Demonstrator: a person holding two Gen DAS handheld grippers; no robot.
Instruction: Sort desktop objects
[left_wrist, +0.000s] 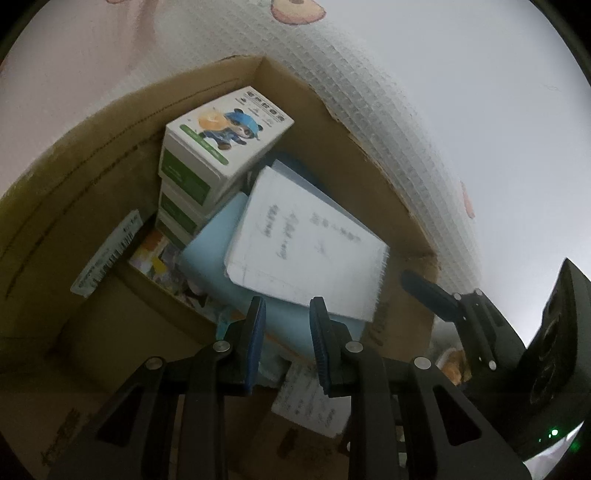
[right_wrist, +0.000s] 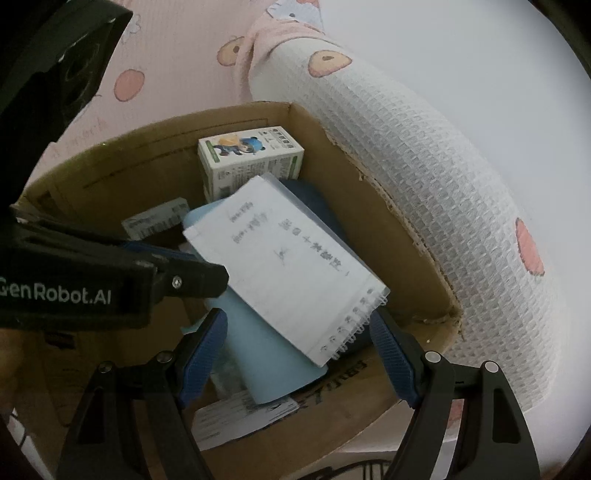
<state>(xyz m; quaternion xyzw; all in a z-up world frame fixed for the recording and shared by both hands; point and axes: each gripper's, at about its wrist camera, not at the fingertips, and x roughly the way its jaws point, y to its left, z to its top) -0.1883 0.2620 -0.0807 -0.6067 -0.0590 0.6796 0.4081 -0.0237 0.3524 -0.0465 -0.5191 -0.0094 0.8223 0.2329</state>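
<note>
Right gripper (right_wrist: 299, 354): hovering at the lower middle of its frame over the box, fingers spread wide and gripping nothing; judged to be lining up on the notebook's wire edge.
Left gripper (left_wrist: 287, 343): sitting at the lower middle of its own frame, fingers narrowly parted with nothing between them; in the right view it is reaching in from the left edge.
Cardboard box (right_wrist: 369, 206): filling the centre of both frames, open-topped, serving as the collecting bin; one box.
Waffle-weave blanket (right_wrist: 424, 155): curving along the upper right behind the box; one.
Light blue book (right_wrist: 266, 354): lying tilted in the box, carrying the notebook on top; one.
Spiral notebook (right_wrist: 280, 266): resting slanted across the blue book at centre frame, handwritten page up, wire binding pointing lower right; one.
Dark blue item (right_wrist: 317, 203): mostly hidden behind the notebook; kind unclear.
Cartoon-bear cartons (left_wrist: 225, 144): stacked in the box's far corner, probably to save floor room; three green-and-white layers showing in the left view.
Barcode label (left_wrist: 107, 254): stuck on the box's inner wall at left; one.
</note>
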